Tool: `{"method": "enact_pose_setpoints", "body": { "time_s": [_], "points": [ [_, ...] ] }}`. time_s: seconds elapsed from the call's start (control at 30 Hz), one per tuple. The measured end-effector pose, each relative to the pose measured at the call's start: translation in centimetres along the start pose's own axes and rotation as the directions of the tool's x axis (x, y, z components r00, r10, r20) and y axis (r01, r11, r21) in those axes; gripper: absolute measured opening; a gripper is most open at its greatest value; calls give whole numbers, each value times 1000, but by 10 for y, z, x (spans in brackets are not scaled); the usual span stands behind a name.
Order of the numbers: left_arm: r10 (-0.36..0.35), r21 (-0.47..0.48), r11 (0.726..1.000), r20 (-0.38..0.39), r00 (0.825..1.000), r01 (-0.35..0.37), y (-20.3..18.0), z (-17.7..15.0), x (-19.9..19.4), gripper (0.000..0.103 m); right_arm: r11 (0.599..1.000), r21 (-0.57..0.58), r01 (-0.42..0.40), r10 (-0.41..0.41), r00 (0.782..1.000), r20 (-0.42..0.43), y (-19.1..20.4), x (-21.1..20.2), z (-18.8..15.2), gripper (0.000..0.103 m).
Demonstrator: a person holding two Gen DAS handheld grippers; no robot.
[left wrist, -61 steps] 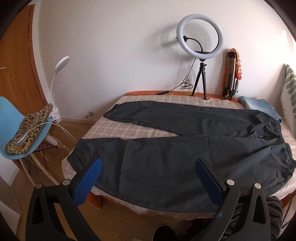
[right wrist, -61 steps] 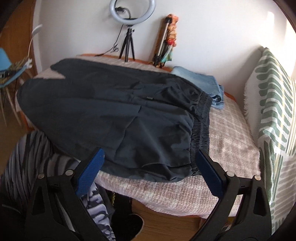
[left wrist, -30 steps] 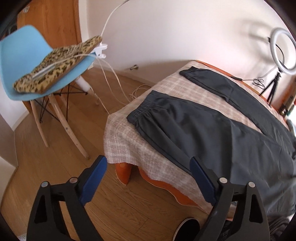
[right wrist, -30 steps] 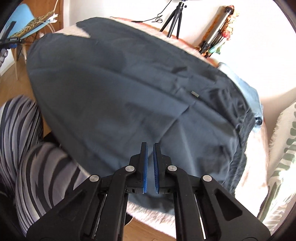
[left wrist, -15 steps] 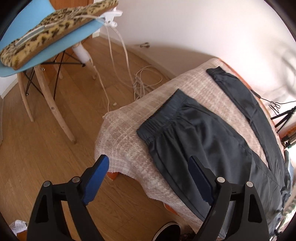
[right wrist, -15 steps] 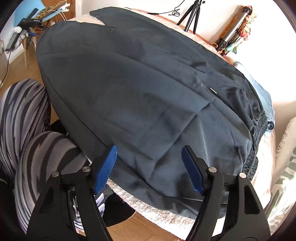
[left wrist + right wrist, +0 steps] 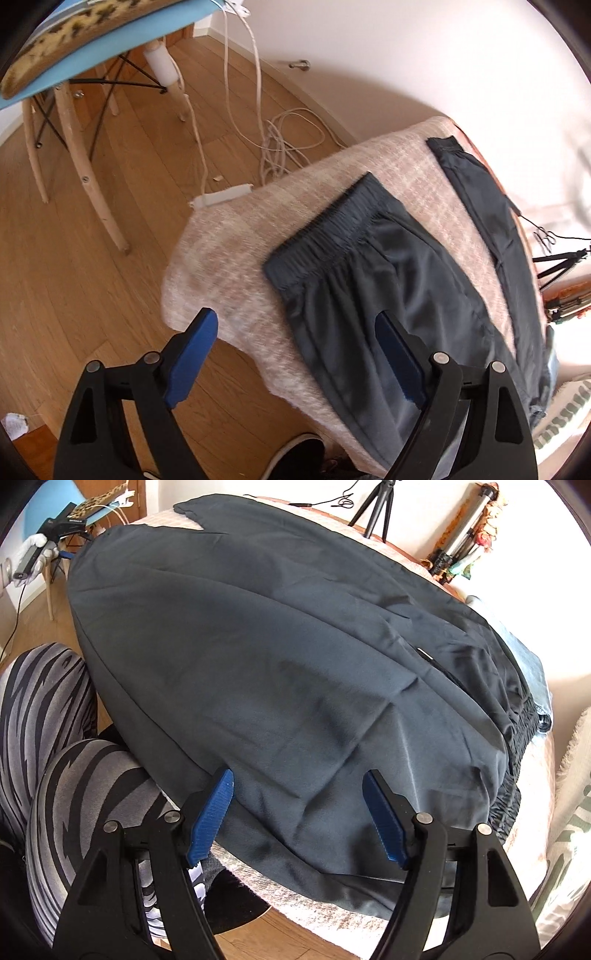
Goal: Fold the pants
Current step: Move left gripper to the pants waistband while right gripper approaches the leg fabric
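- No fold is visible yet: the dark charcoal woven pants (image 7: 280,657) lie spread flat on the beige checked blanket (image 7: 236,236) covering the table, both legs apart and side by side.
- Two legs show in your left view: the near leg ends in a gathered elastic cuff (image 7: 325,236) close to the blanket's end, and the far leg's cuff (image 7: 445,146) lies beyond it, with a strip of blanket between them.
- Your left gripper (image 7: 295,354) has its blue-padded jaws wide apart and holds nothing; it hovers above the blanket corner, near the near cuff but not touching it.
- Your right gripper (image 7: 299,812) is equally wide open and empty, poised over the near edge of the seat area, short of the black elastic waistband (image 7: 517,746).
- All of the folding is left, in my judgement: you'd bring one leg over the other, then fold lengthwise.
- Hidden or unclear: the near hem hangs over the table edge under your right gripper, so you can't see how far it drapes.
- The waistband is bunched and partly cut off at the right, and the light blue denim garment (image 7: 528,661) behind it is mostly covered.
- Your left view is motion-blurred, so fabric detail is soft; the far leg runs out of view towards the bright right side.
- Your striped grey-and-black leggings (image 7: 48,746) block the table's near corner.
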State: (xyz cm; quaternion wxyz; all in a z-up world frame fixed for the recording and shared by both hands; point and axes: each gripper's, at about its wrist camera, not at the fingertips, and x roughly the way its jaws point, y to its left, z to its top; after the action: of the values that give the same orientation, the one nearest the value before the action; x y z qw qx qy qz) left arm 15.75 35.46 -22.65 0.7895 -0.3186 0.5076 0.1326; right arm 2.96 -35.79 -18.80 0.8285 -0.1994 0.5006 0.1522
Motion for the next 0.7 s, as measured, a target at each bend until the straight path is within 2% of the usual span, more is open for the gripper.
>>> {"method": "enact_pose_setpoints", "body": {
  "time_s": [0.03,0.07,0.2,0.33,0.43,0.6,0.63,0.7],
  "points": [
    [-4,-2,1000,-2,1000,4,-1,0,0,80,1000,2,2,-2,1000,-1,0,-1,-1,75],
    [-17,-3,1000,-3,1000,17,-2,-1,-2,69,1000,5,2,-2,1000,0,-1,-2,-2,75],
    [-132,-34,991,-12,991,132,4,0,-10,58,1000,11,9,-9,1000,0,-2,-2,-5,75],
    [-87,-17,996,-2,996,87,0,4,-11,58,1000,10,6,-6,1000,5,0,0,-4,75],
    [-90,-28,996,-17,996,90,-2,6,-5,58,1000,-10,-5,5,1000,12,3,-2,-5,75],
    [-47,14,999,-3,999,47,-9,6,1,57,999,-23,-24,25,1000,16,4,-4,-10,75],
    [-38,23,999,3,999,38,-11,6,1,55,999,-24,-28,28,999,16,3,-4,-11,75],
    [1,33,999,20,1000,-2,-13,5,2,35,999,-26,-39,40,999,21,3,-6,-14,75]
  ]
}}
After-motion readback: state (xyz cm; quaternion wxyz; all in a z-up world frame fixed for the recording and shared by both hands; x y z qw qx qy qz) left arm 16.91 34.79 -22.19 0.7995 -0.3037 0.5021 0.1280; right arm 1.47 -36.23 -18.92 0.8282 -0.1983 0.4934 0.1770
